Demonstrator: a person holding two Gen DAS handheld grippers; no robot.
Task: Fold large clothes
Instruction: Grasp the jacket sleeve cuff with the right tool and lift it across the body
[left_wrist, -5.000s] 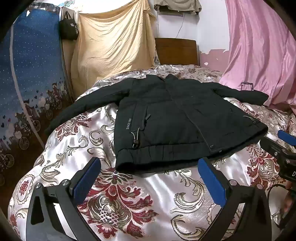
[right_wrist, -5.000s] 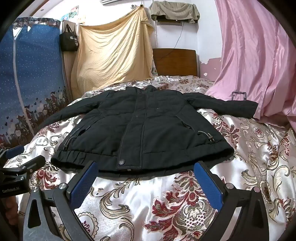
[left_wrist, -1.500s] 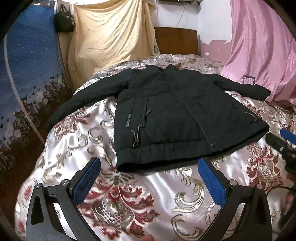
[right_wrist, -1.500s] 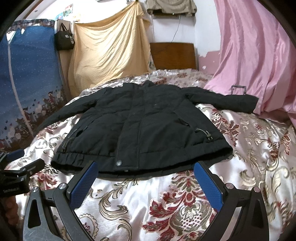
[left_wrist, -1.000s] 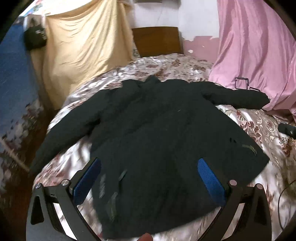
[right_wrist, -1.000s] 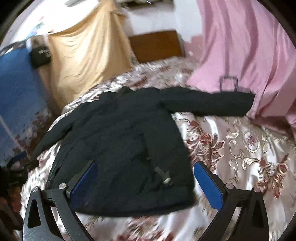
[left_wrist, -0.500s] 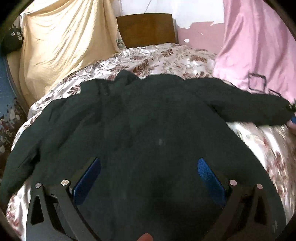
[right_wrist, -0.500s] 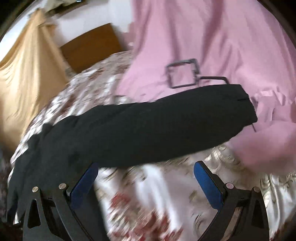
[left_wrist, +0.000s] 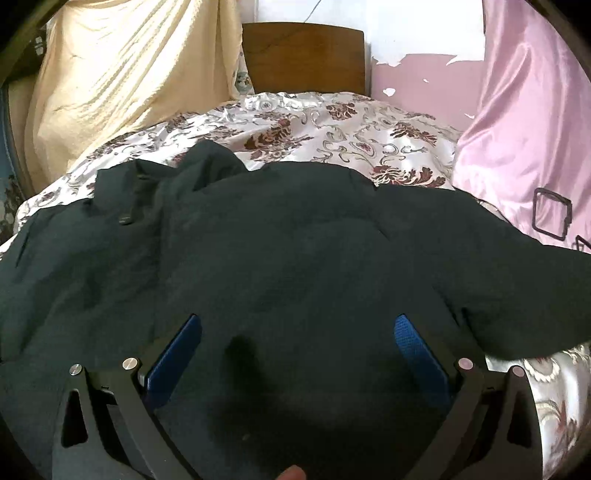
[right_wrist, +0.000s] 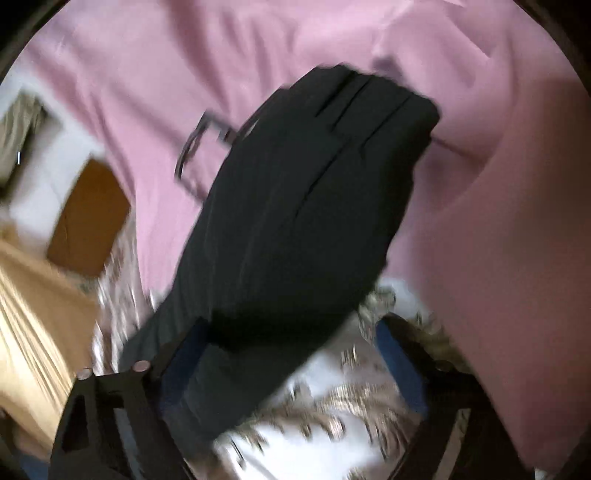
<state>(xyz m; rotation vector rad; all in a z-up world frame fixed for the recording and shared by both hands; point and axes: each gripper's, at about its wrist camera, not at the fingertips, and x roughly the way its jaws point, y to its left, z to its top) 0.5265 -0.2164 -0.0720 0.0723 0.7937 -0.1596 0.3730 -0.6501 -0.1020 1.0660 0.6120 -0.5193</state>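
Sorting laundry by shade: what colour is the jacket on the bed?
Black jacket, clearest in the left wrist view.

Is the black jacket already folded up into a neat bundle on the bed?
No, the black jacket lies spread flat across the floral bedspread, one sleeve stretched toward the pink curtain.

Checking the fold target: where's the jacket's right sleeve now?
Right wrist view: the sleeve lies between the right tongs, cuff against the pink curtain, over the floral bedspread.

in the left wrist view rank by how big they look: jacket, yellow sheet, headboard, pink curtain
1. jacket, though nearest the camera
2. and 3. yellow sheet and pink curtain, too alike to rank
4. headboard
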